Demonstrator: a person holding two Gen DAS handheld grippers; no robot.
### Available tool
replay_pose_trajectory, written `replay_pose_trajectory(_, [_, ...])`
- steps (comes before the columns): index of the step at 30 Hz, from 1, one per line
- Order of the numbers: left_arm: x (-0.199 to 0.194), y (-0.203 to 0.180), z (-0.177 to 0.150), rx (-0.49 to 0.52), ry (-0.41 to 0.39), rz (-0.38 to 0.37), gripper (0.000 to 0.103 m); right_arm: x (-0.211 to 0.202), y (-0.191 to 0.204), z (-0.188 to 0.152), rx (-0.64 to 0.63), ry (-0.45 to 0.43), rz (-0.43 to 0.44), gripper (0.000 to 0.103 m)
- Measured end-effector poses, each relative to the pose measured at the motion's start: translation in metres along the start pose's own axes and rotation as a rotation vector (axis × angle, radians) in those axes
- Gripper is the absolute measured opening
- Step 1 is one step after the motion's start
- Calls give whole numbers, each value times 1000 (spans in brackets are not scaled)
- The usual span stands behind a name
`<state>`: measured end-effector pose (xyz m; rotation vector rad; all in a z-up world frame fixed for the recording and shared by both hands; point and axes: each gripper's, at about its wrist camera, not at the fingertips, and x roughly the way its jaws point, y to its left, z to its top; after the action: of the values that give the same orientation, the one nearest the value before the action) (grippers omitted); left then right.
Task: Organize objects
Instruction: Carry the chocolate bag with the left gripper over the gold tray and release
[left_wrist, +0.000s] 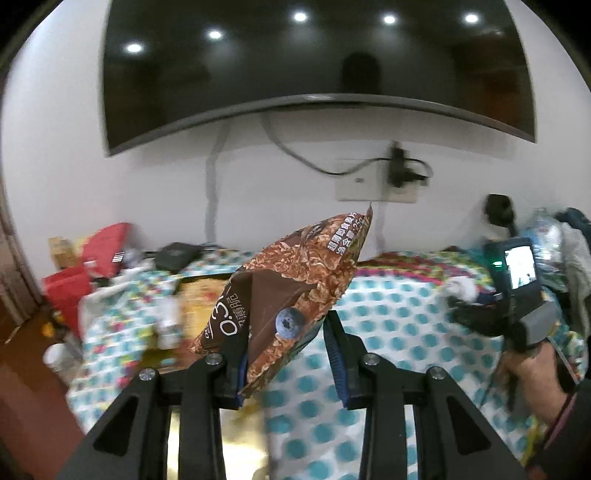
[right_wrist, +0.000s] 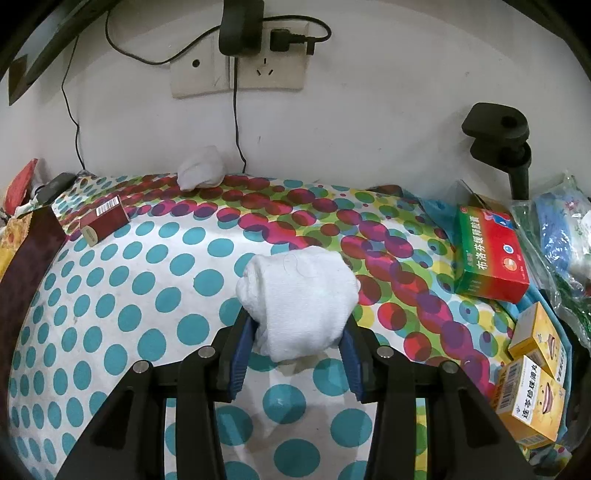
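Observation:
My left gripper (left_wrist: 286, 354) has its jaws wide apart. A brown cereal bag (left_wrist: 291, 291) with a blueberry picture lies against the left finger only and stands up tilted over the dotted tablecloth (left_wrist: 391, 325). My right gripper (right_wrist: 295, 343) is shut on a rolled white sock (right_wrist: 299, 299) just above the cloth (right_wrist: 147, 295). A second white sock roll (right_wrist: 201, 172) lies at the back by the wall. The right gripper also shows at the right of the left wrist view (left_wrist: 513, 295), in a hand.
A dark red small box (right_wrist: 105, 219) lies at left. A red-green medicine box (right_wrist: 487, 254) and two yellow boxes (right_wrist: 532, 384) sit at right beside plastic bags (right_wrist: 561, 236). Red packages (left_wrist: 85, 266) clutter the table's left end. A TV (left_wrist: 295, 66) and wall sockets (right_wrist: 236, 70) are behind.

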<state>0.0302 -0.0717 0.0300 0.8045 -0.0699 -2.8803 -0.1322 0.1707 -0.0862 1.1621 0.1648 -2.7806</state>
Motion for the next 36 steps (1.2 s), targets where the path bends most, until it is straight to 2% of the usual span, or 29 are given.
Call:
replay_pose_trajectory(6, [-18,44,-23,-1,61,104,35,4,2,0,-9,18,2,41])
replay_pose_trajectory(12, [-14,71,-52,-10,143,168,35,4,5,-1,-26,18,-9,41])
replay_pose_trajectory(20, [-3,78,-69,-48,188,172,35,5,7,0,-28,23,-13,42])
replay_pose_trajectory(26, [1,75,-68,-56,197,178,37,5,7,0,-32,24,-14,42])
replay_pose_trajectory(28, [1,78,-68,-96,199,155,39,5,6,1,-33,23,-14,42])
replay_pose_trajectory(31, [2,82,-68,-138,206,129,47,5,7,1,-35,28,-13,44])
replay_pose_trajectory(36, [-2,78,-69,-134,193,108,48,5,7,1,-34,31,-12,44])
